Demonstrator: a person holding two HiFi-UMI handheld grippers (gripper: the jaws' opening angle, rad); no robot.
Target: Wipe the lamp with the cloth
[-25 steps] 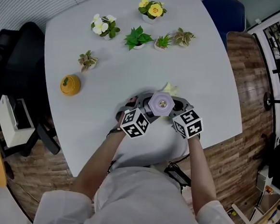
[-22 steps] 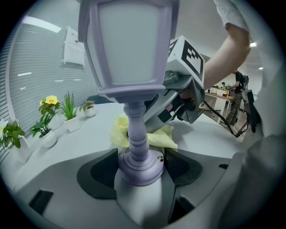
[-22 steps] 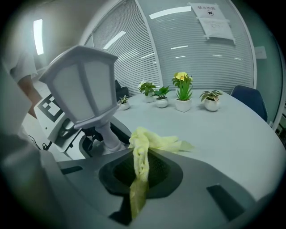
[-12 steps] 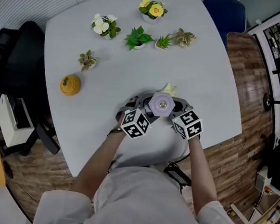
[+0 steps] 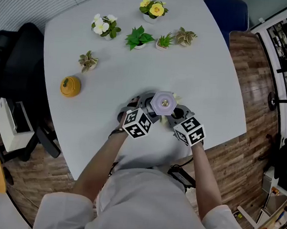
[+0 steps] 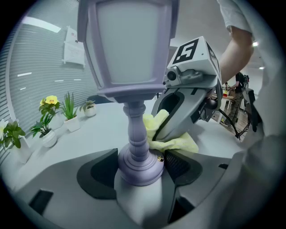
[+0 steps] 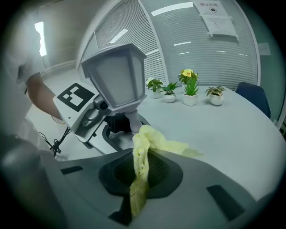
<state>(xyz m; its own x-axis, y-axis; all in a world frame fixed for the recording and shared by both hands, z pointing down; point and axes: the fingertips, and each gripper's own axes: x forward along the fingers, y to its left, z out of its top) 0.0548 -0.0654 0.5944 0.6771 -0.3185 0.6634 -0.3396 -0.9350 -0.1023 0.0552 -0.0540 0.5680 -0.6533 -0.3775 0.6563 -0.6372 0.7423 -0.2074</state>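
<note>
Lamp (image 5: 163,103), a lavender lantern on a turned stem, stands at the middle of the head view on the pale table (image 5: 210,82). Left gripper (image 6: 140,163) has its jaws pressed on the lamp's round base, one on either side. Right gripper (image 7: 140,172) pinches the yellow cloth (image 7: 144,138), which is bunched right at the stem, low down. Small potted plants (image 5: 139,37) line the upper centre, and an orange pumpkin-shaped object (image 5: 70,86) sits at the left, well apart.
</note>
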